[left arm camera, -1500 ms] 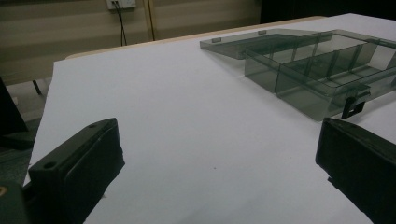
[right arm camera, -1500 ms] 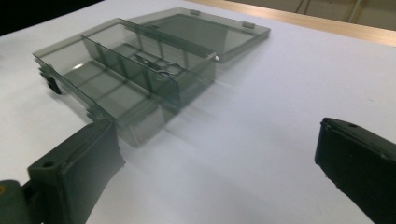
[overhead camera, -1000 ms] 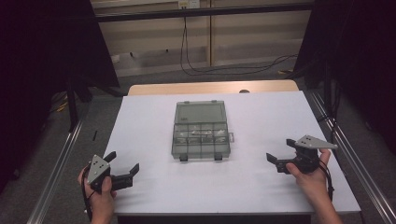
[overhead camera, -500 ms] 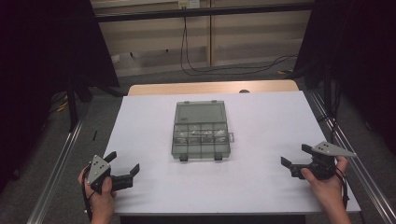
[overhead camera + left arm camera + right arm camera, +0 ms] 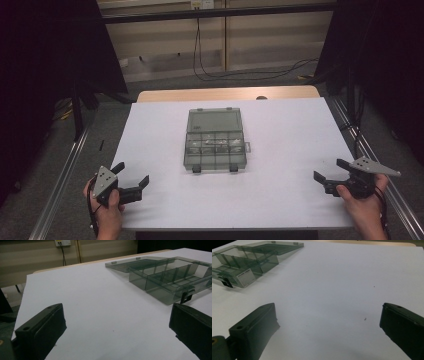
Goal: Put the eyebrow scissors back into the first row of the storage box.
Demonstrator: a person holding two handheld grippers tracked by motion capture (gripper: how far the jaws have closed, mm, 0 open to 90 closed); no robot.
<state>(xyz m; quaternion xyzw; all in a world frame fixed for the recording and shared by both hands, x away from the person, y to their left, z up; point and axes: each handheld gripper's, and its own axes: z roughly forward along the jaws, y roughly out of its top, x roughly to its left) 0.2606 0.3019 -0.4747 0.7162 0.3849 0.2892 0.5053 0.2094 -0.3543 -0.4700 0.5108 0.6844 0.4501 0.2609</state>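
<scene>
Your left gripper sits at the near left corner of the white table, held in your left hand, its black jaws spread wide with nothing between them. In the left gripper view those jaws frame bare white surface, and the box lies ahead of them, toward the right jaw.

At the middle of the table, well apart from both grippers, lies the smoky transparent plastic compartment box. It is open: its lid lies flat on the far side, and the divided tray faces up on the near side with two dark latches on its near edge. A few small pale items lie in its middle row, too small to identify. In the right gripper view a white label shows on the side of the box.

Your right gripper is at the near right edge of the table, in your right hand, jaws likewise wide and empty, pointing left across the table.
</scene>
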